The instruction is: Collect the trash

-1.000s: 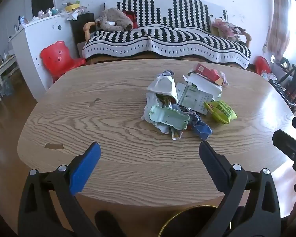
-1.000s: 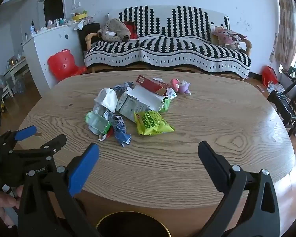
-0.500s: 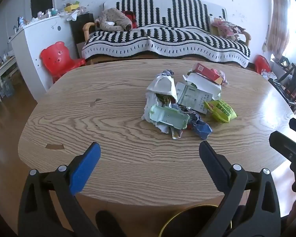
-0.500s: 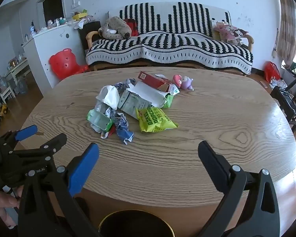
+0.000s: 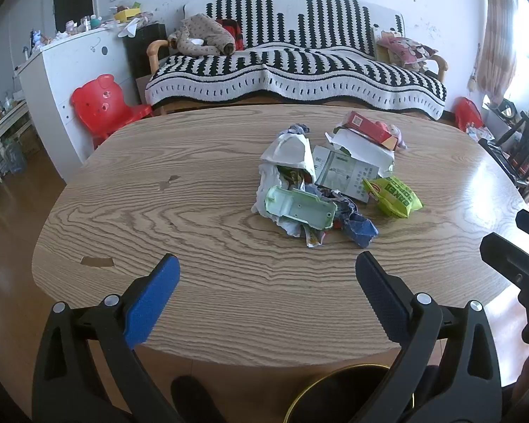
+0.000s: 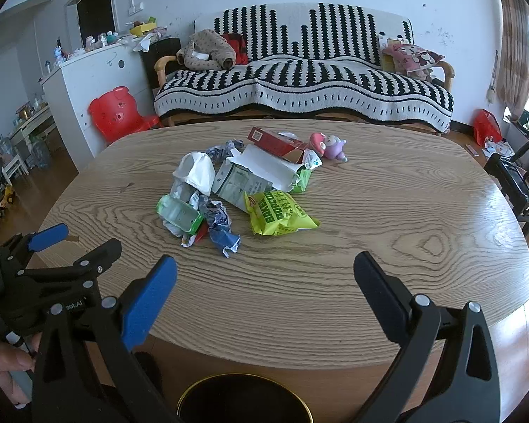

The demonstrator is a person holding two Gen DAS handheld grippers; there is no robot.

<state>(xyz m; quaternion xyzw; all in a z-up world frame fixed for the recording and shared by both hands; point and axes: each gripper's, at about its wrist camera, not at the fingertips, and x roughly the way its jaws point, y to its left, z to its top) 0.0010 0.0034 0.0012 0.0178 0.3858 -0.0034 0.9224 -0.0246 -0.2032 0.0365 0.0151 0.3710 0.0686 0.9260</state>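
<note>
1. Compared with a second ago, not much is happening: both grippers are creeping in toward the desk (image 6: 370,211) a touch, and the trash pile is looking slightly closer in the right wrist view. Nothing in the pile is shifting.

2. The left gripper (image 5: 264,275) is hanging over the near edge with its fingers spread wide, holding nothing. Same story for the right gripper (image 6: 264,275): fingers released, empty.

3. The trash is all sitting mid-desk in one heap: the yellow-green popcorn bag (image 6: 278,213) nearest the right gripper, a pale green plastic tray (image 5: 299,208) out front on the left, a crumpled blue wrapper (image 6: 222,227) between them, a white paper bag (image 6: 195,171) and a red box (image 6: 275,142) further back.

4. A little pink toy (image 6: 328,146) is sitting just beside the red box, probably not trash.

5. A black bin with a gold rim (image 6: 245,400) is waiting below the near edge.

6. My read: collecting isn't really underway yet, and the small lean-in looks like lining up for a first grab.
</note>
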